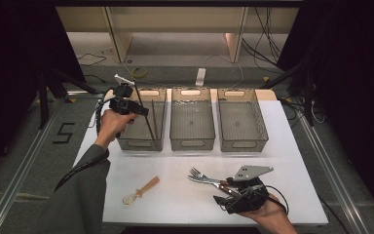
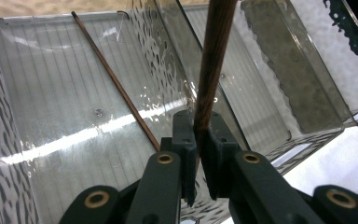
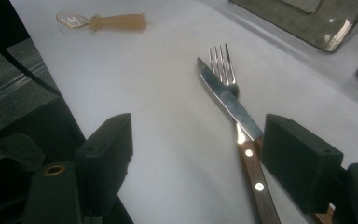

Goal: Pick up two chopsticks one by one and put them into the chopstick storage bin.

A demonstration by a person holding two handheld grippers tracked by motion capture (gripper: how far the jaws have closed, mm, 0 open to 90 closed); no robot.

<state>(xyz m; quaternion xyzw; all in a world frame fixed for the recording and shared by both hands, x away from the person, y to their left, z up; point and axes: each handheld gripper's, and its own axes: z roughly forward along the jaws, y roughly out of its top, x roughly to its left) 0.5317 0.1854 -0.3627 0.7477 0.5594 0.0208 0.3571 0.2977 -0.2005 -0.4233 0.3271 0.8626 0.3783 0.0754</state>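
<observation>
Left tool (image 2: 197,140) clamped tight on a brown chopstick (image 2: 212,70), held over the left bin (image 1: 141,141). Stick running steeply down from the jaws into that bin, long axis near upright, lower end seemingly close to the bin floor. Second chopstick (image 2: 116,81) already lying slantwise inside the same bin. Middle bin (image 1: 192,119) and right bin (image 1: 242,119) alongside. Right tool (image 3: 196,154) standing wide apart, gripping nothing, low over the white counter (image 1: 175,195), with knife (image 3: 230,105) and fork (image 3: 221,63) lying just ahead, handles toward it. Small spoon (image 1: 140,191) off to the left, nearer the left hand.
</observation>
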